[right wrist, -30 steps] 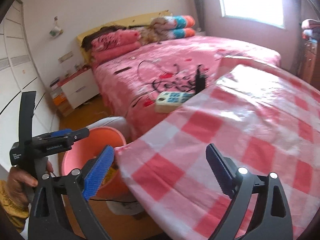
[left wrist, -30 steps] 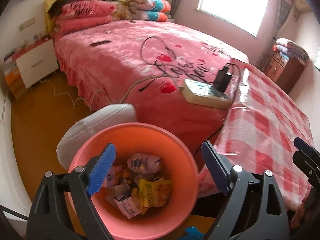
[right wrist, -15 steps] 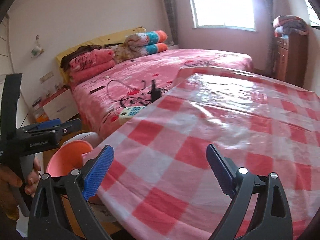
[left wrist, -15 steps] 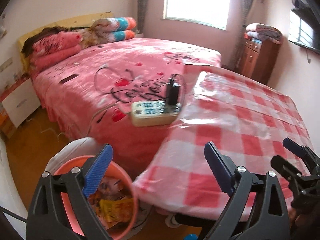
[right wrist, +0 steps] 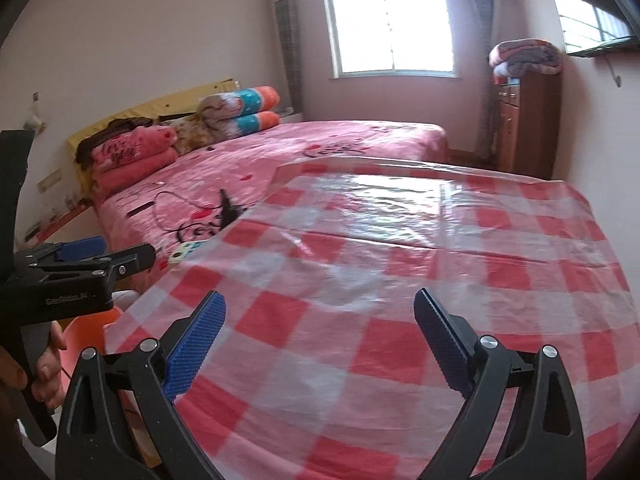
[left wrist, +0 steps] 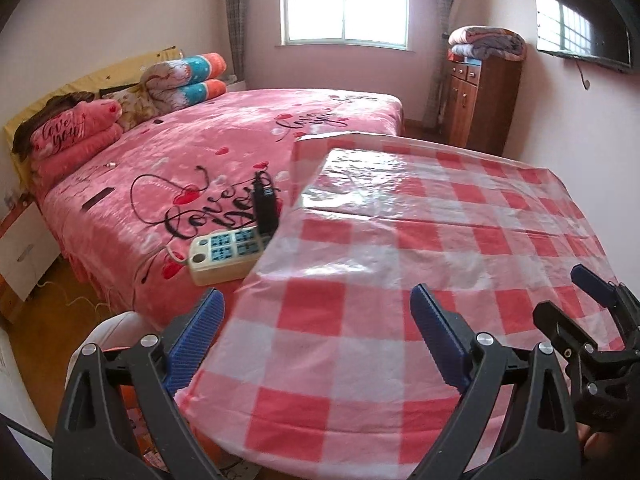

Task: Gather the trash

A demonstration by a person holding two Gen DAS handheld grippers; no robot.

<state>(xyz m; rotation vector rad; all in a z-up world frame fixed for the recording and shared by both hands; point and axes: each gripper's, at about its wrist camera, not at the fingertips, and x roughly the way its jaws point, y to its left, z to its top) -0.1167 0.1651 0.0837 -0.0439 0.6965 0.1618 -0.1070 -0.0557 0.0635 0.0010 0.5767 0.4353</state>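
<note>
My left gripper (left wrist: 318, 318) is open and empty over the near edge of the table's red-and-white checked cloth (left wrist: 400, 220). Only a sliver of the orange trash bin (left wrist: 125, 390) shows low on the left behind its left finger, with wrapper scraps inside. My right gripper (right wrist: 320, 320) is open and empty too, above the same cloth (right wrist: 400, 264). In the right wrist view the bin (right wrist: 86, 332) peeks out beside the table, below the left gripper (right wrist: 86, 258), which a hand (right wrist: 44, 368) holds. The right gripper (left wrist: 596, 312) shows at the right edge of the left wrist view.
A pink bed (left wrist: 192, 152) lies left of the table, with a white power strip (left wrist: 224, 252) and a black charger (left wrist: 264, 204) on it at the table's edge. A wooden cabinet (left wrist: 480, 104) stands at the back right. A white rounded object (left wrist: 106, 330) sits by the bin.
Both views have swung right, from the bin to the table. The bin has slid to the lower left corner and is mostly hidden. Both grippers have stayed open and empty.
</note>
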